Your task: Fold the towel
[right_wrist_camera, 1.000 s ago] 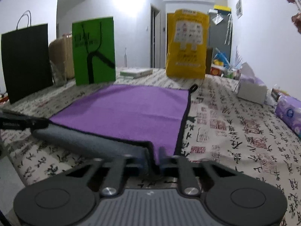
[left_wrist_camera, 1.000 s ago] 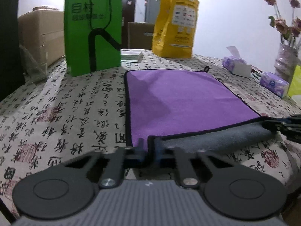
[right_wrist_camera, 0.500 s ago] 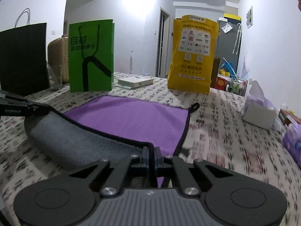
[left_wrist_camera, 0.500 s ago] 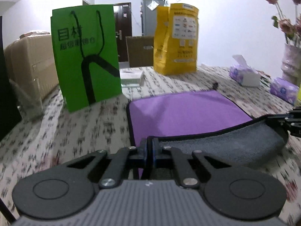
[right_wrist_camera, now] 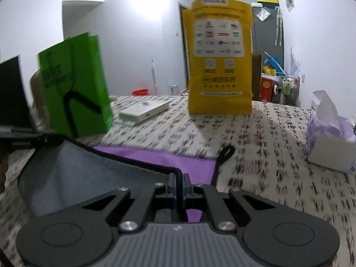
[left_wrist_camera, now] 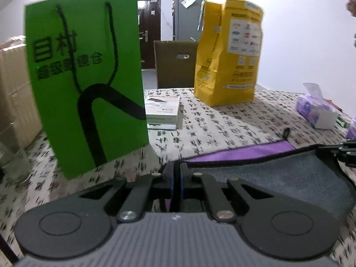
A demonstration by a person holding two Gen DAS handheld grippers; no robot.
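Pinching the black-trimmed hem of the purple microfibre towel with a grey underside (left_wrist_camera: 278,178), the left tongs (left_wrist_camera: 177,173) were pressed together on the cloth, and the right tongs (right_wrist_camera: 178,184) gripped the same hem at its other corner. Between them the lifted edge hung in a sagging curve, grey side up, folded over toward the far side — only a strip of purple (right_wrist_camera: 160,158) showed beyond it, lying flat on the surface covered in a cream cloth printed with black calligraphy (left_wrist_camera: 222,124). The towel's small black hanging loop (right_wrist_camera: 225,152) lay at its far right corner. Farther off stood a green paper bag with black cord handles (left_wrist_camera: 86,77) on the left, a tall yellow paper bag (left_wrist_camera: 229,51) at the far middle, and a flat white box (left_wrist_camera: 163,111) between them. A purple-and-white tissue pack (right_wrist_camera: 331,138) sat to the right.
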